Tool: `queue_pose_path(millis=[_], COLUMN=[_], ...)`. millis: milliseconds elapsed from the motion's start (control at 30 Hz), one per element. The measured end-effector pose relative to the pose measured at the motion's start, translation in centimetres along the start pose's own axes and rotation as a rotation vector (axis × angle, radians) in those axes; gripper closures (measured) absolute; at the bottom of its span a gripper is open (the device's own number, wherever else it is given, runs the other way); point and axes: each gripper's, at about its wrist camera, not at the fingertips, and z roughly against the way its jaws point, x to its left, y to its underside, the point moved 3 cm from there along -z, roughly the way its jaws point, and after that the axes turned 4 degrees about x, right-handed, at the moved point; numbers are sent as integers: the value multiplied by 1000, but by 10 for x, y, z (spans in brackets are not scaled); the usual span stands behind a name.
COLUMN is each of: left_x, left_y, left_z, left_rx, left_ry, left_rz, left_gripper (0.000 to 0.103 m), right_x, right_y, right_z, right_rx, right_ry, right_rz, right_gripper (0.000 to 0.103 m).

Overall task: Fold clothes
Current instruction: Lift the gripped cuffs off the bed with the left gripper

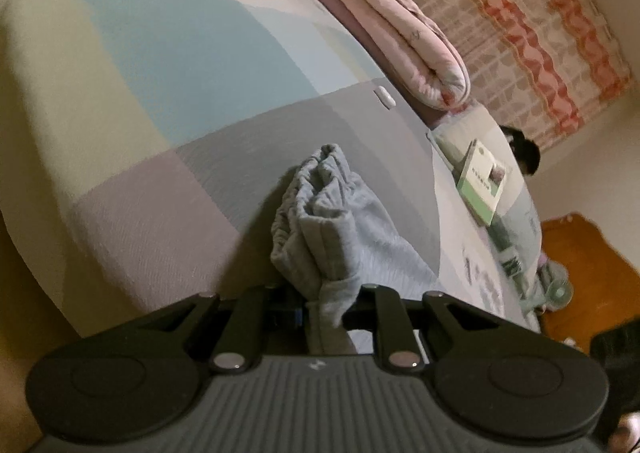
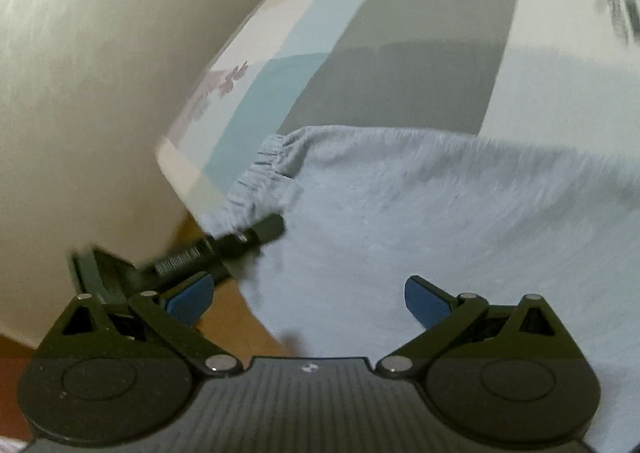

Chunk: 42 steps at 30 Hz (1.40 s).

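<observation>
Looking mid-fold: your left gripper [image 1: 320, 307] is pinching the bunched grey-blue garment [image 1: 332, 221] at lower centre, your right gripper [image 2: 306, 299] gapes empty over spread cloth, so smoothing and folding remain.

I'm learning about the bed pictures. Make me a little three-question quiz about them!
1. True or false: the left gripper has its jaws shut on the grey garment.
2. Which describes the right gripper? A) jaws open above the garment B) jaws shut on a book C) jaws shut on the pink quilt
3. Fill in: the folded pink quilt lies on the ____, at its far side.

Key: 1 true. 2 A. 3 bed.
</observation>
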Motion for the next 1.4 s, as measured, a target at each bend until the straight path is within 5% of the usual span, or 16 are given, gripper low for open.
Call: queue_pose_path(millis=[133, 367, 767, 1400], left_x=[-6, -17, -30, -30], left_y=[0, -1, -3, -3], left_z=[6, 16, 32, 30], left_rx=[-1, -21, -39, -4], left_ry=[-20, -16, 15, 6], left_rz=[-74, -161, -216, -146], left_gripper=[89, 89, 89, 88], right_x=[-17, -33, -50, -26], right_y=[-7, -23, -73, -18], right_z=[-22, -22, -32, -28], right_rx=[40, -20, -154, -28], right_ry=[-72, -144, -41, -92], right_rz=[-141, -282, -325, -321], right_gripper=[0, 0, 0, 0])
